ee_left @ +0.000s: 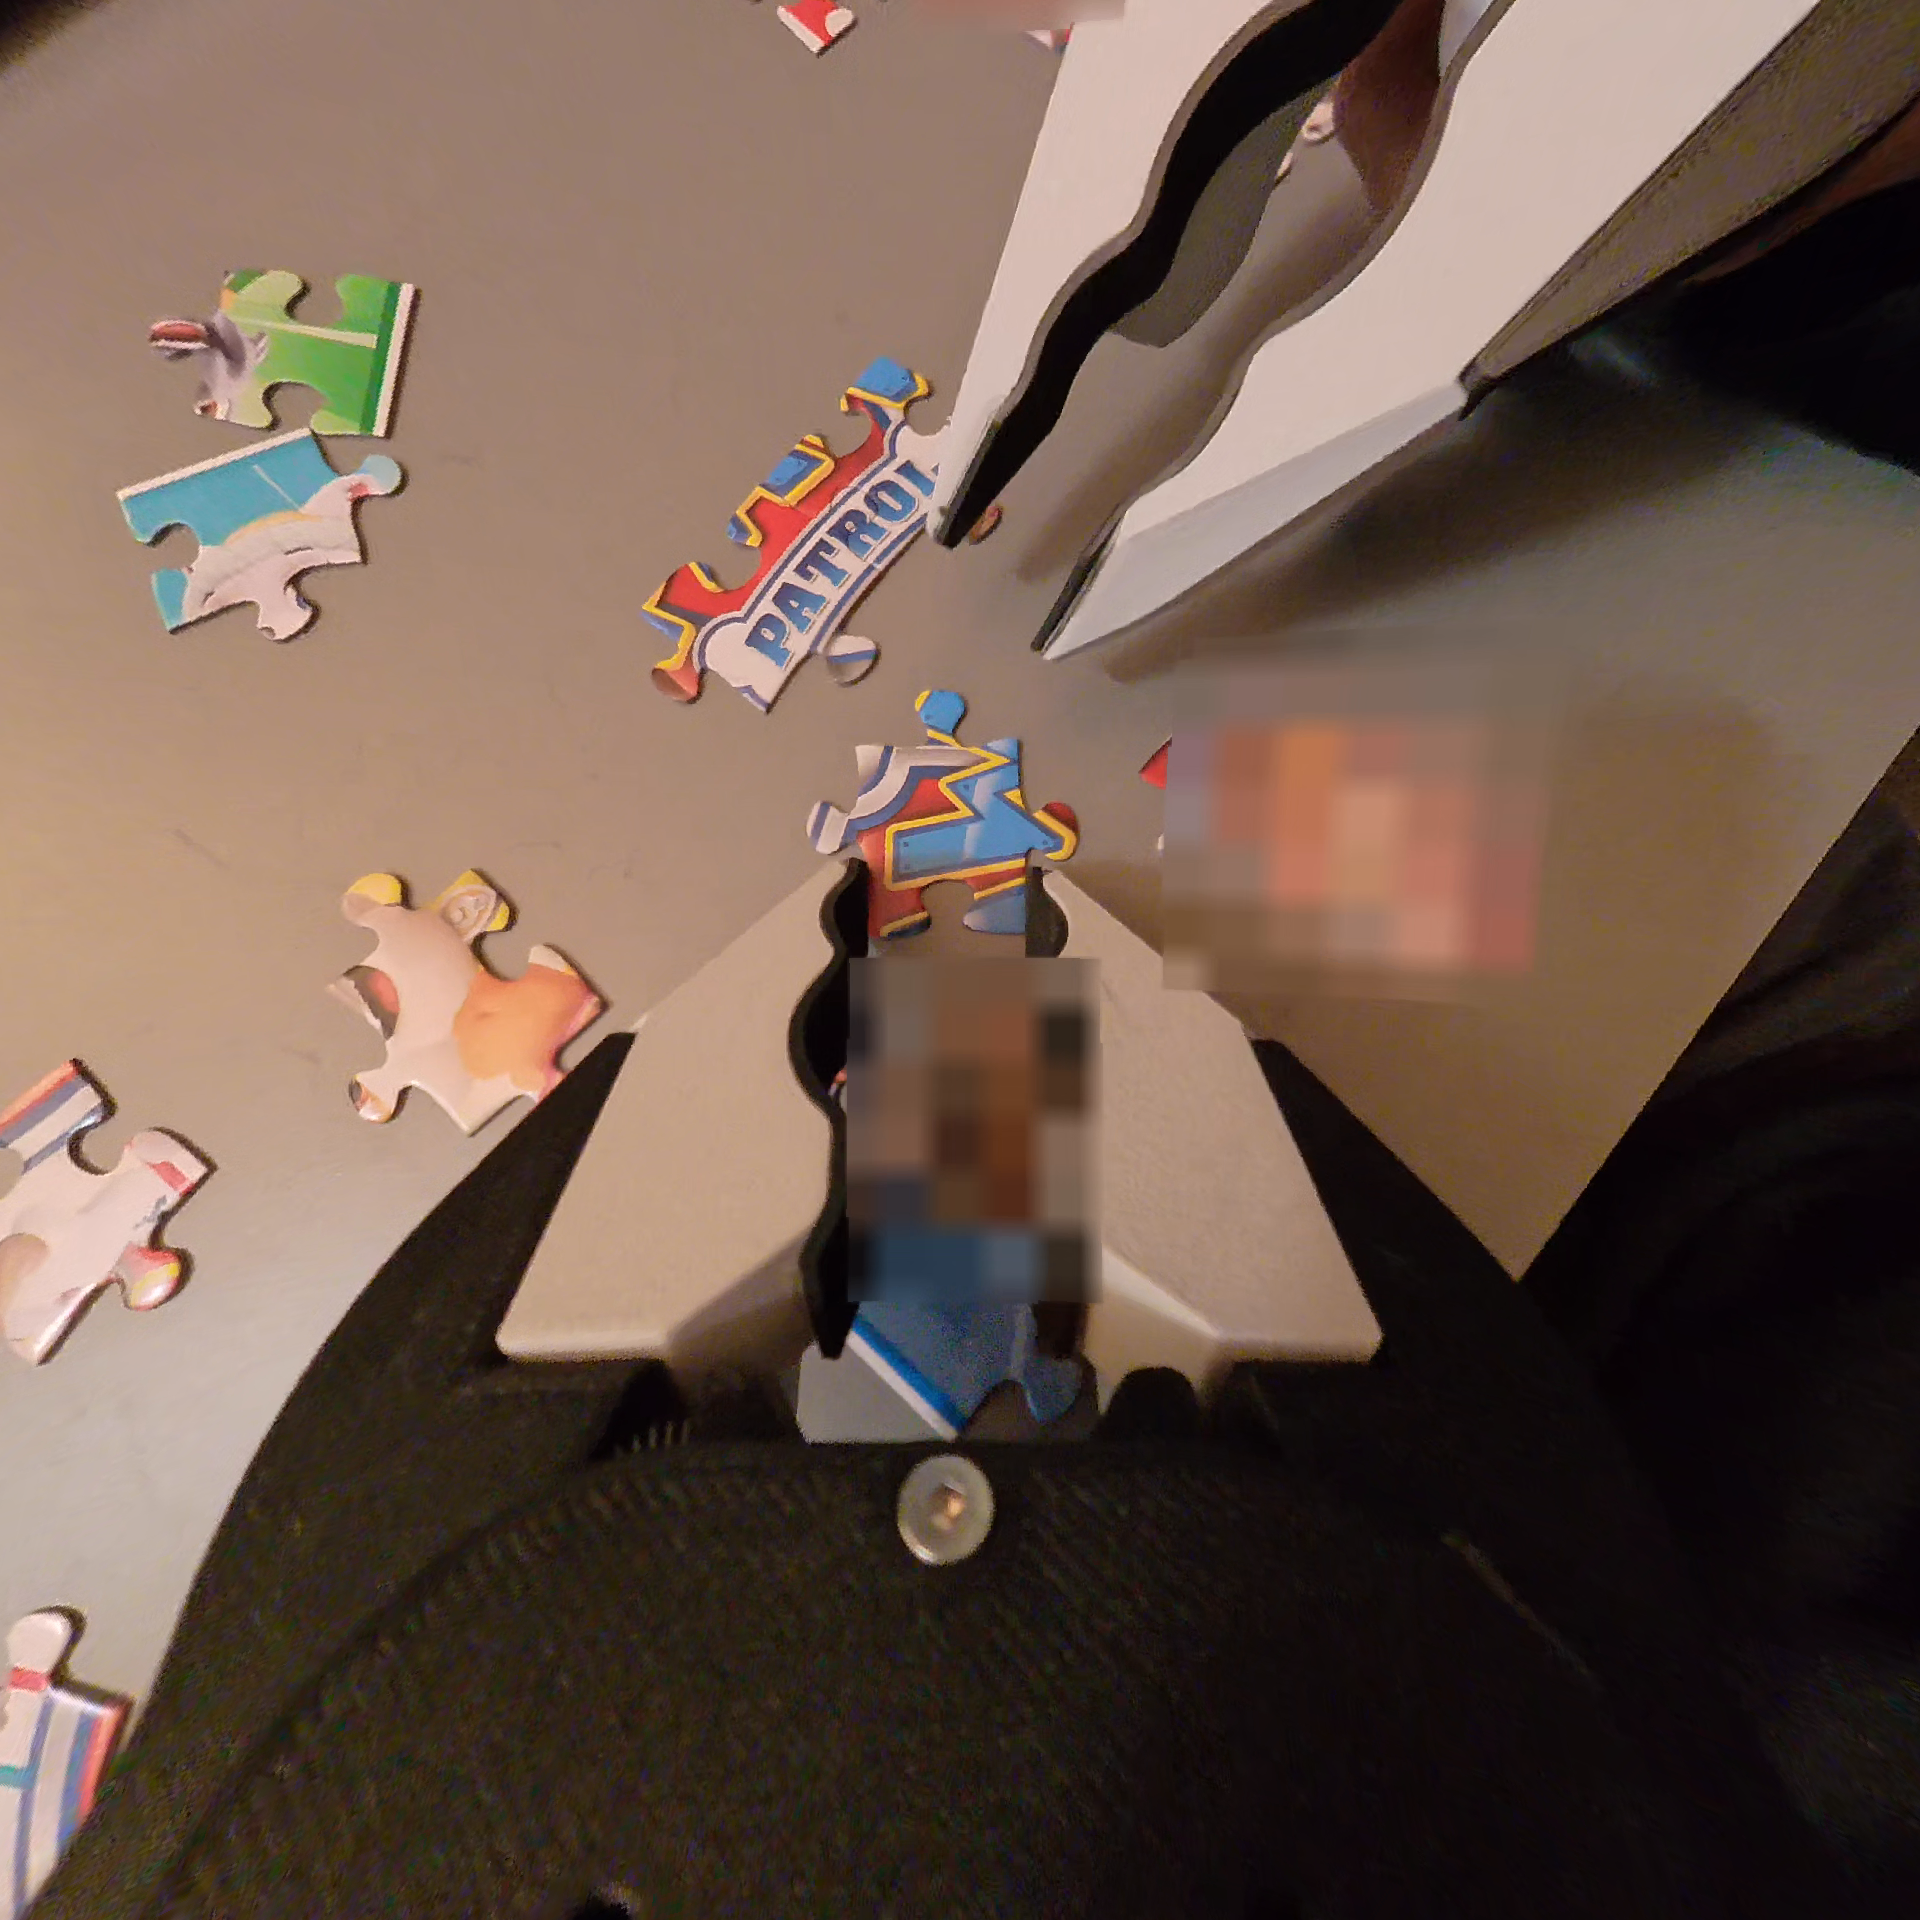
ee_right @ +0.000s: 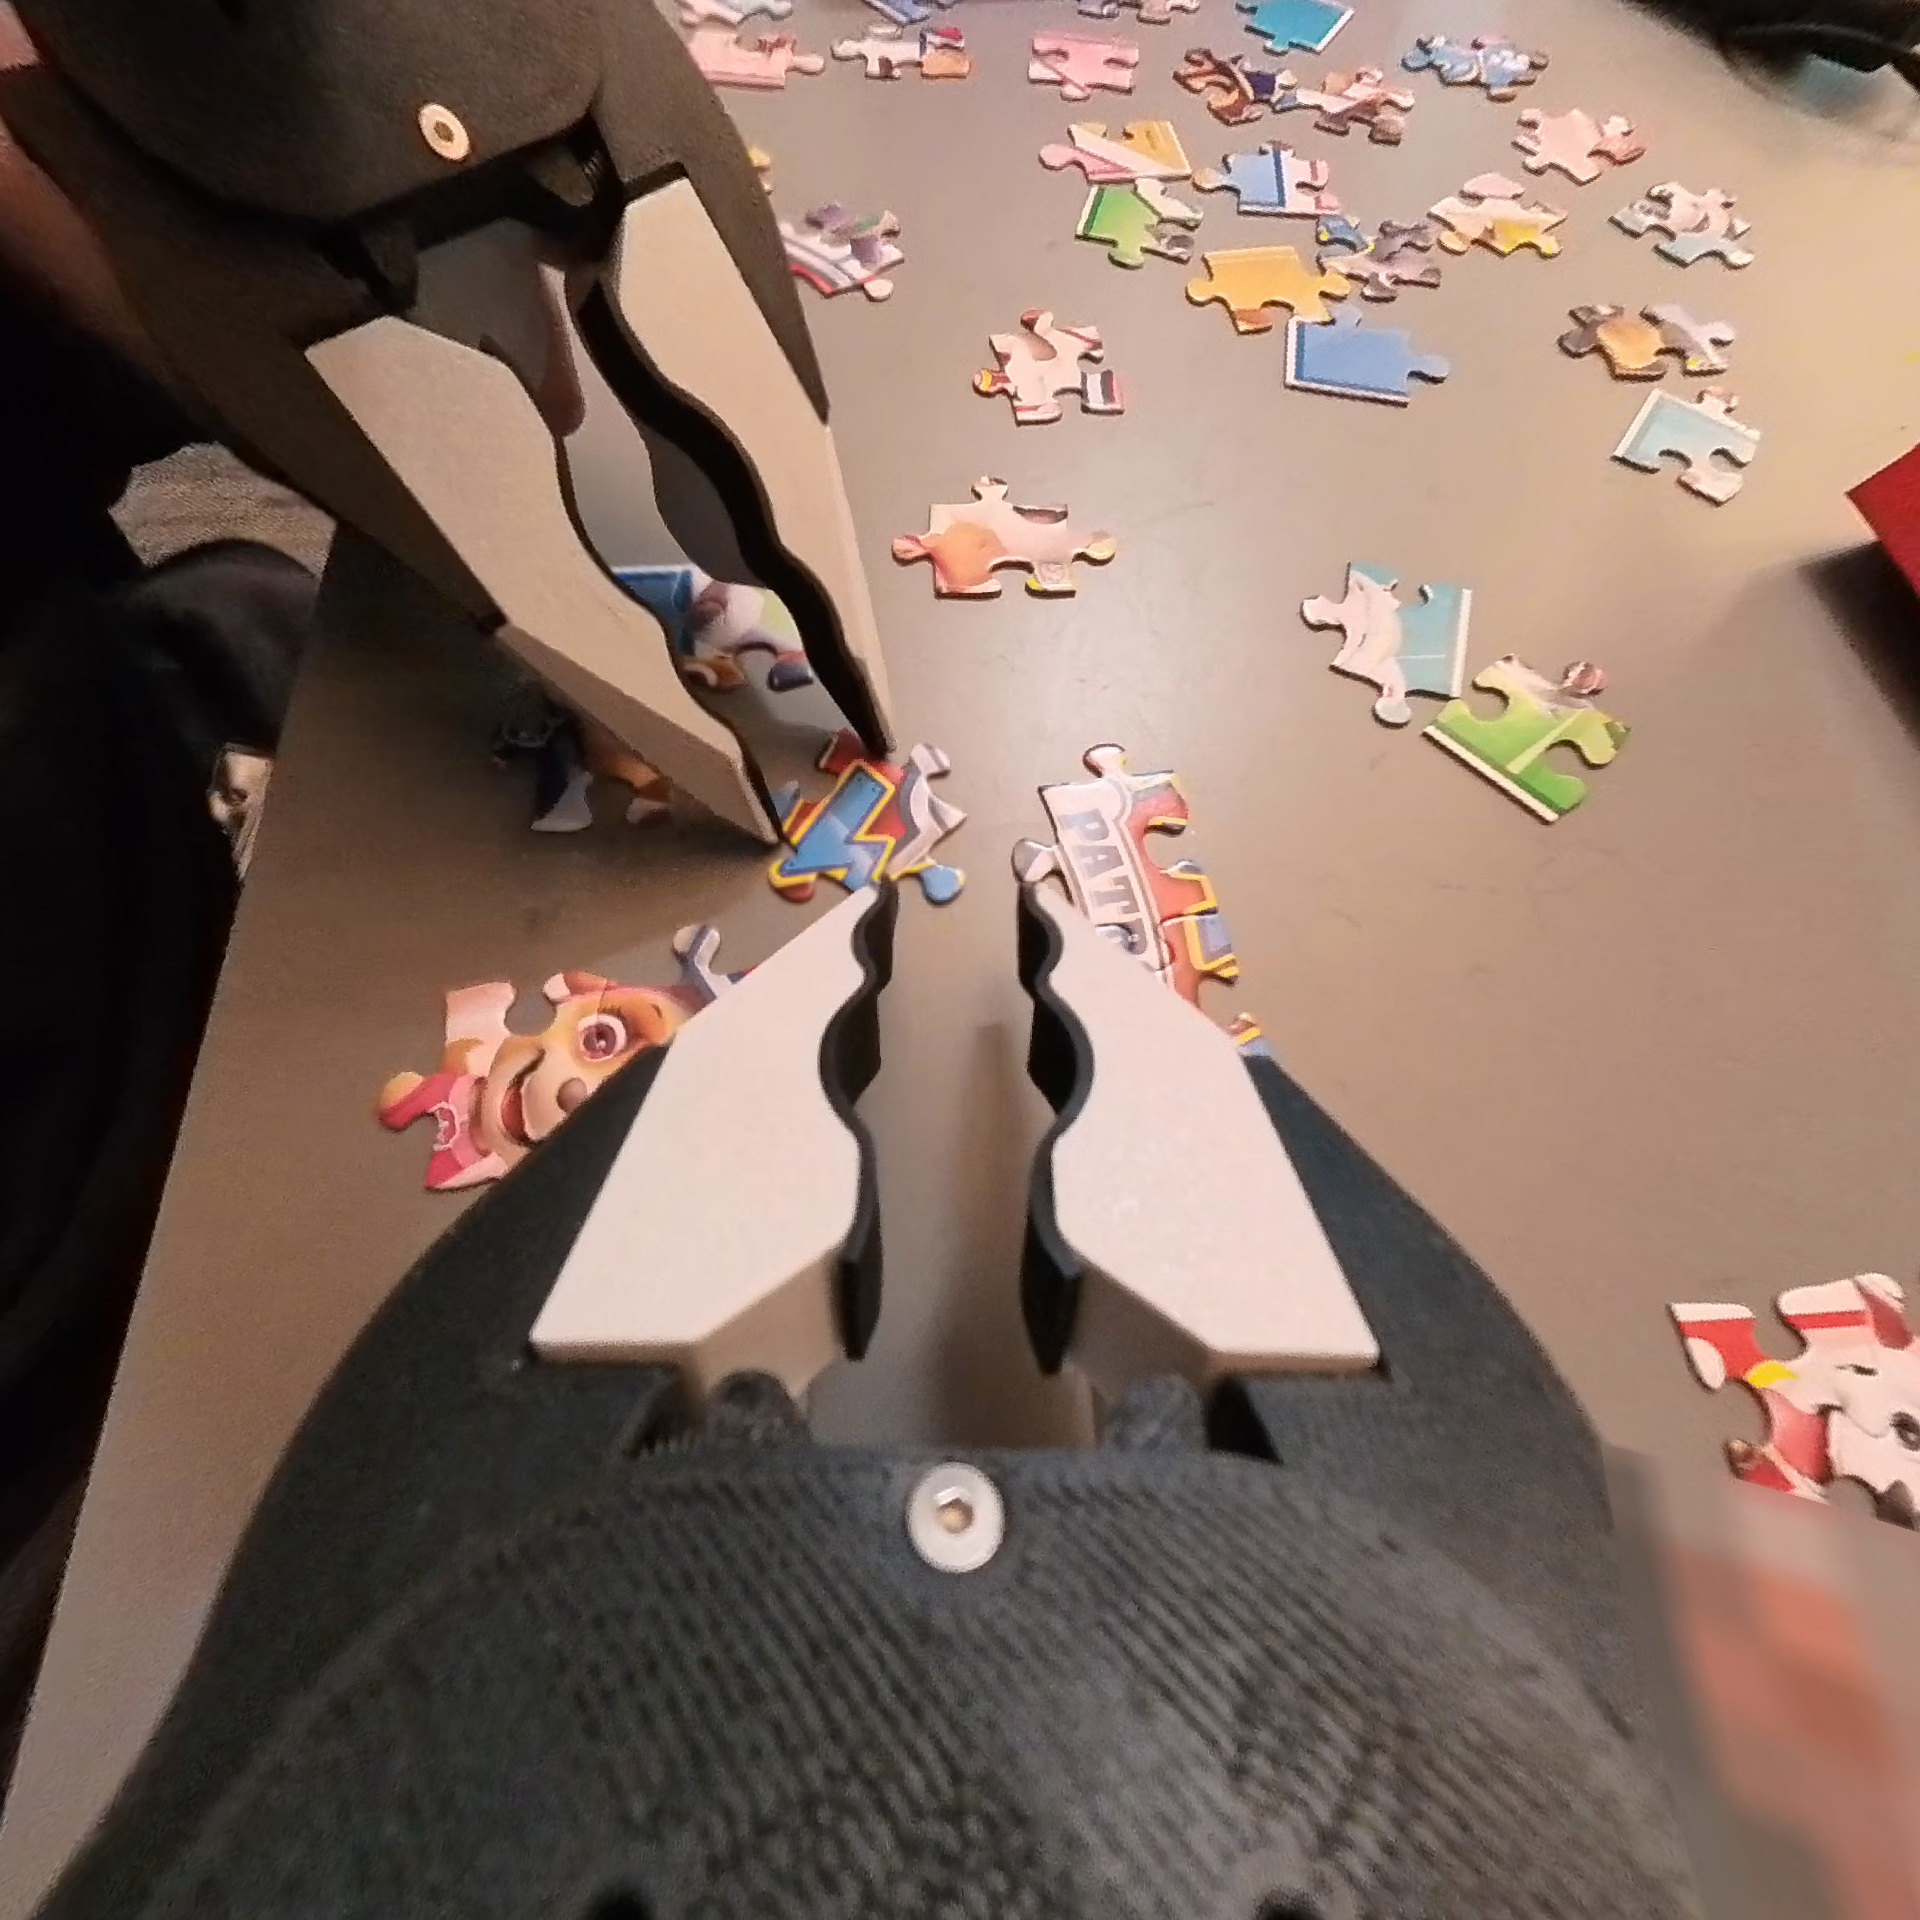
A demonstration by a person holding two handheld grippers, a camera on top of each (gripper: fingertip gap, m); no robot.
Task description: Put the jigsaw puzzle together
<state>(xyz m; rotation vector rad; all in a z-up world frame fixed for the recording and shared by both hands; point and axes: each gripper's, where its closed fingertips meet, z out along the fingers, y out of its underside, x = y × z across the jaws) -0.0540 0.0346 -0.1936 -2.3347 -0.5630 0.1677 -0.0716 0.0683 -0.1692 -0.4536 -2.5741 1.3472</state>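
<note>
At centre frame in the left wrist view, our left gripper (ee_left: 945,888) stood with its fingertips on either side of a blue, red and yellow puzzle piece (ee_left: 951,821) lying flat on the grey desk (ee_left: 582,260). The pads looked close against its edges, though we could not be sure they pressed. Our right gripper (ee_right: 956,902) hung open over bare desk, holding nothing, between that piece and a red lettered piece (ee_right: 1148,883) just right of it. Loose pieces (ee_right: 1351,249) filled the upper right.
</note>
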